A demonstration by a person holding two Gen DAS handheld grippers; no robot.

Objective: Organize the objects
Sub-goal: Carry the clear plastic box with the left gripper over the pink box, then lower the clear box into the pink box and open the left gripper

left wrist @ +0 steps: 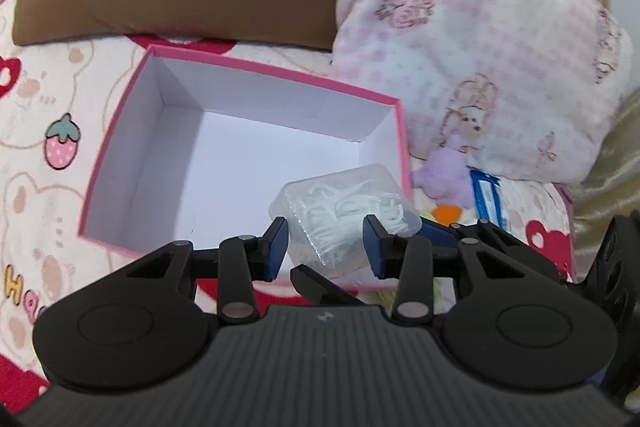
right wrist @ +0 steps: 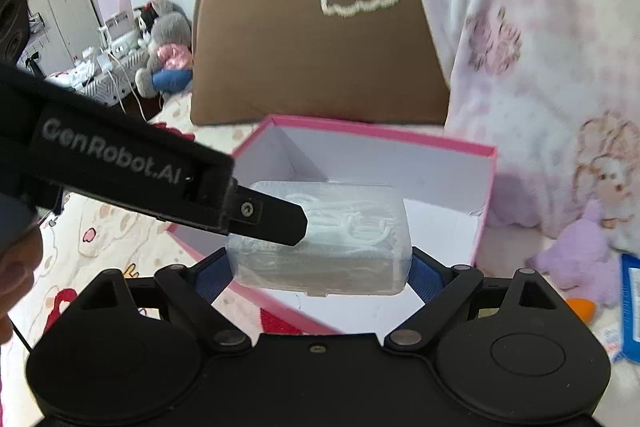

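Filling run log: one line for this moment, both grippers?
right gripper: shut on clear plastic case | left gripper: open, empty | case over pink box | not yet released

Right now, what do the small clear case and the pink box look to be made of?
The clear case looks like translucent, slightly frosted plastic: white pieces inside show through its walls. The pink box looks like matte card or paperboard: thin straight walls, folded corners, plain white lining. Neither is certain from looks alone.

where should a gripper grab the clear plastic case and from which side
Grip the clear plastic case across its two short ends, coming from the near side above the pink box. Its long flat sides are broad; the ends fit the pads, as the right gripper shows.
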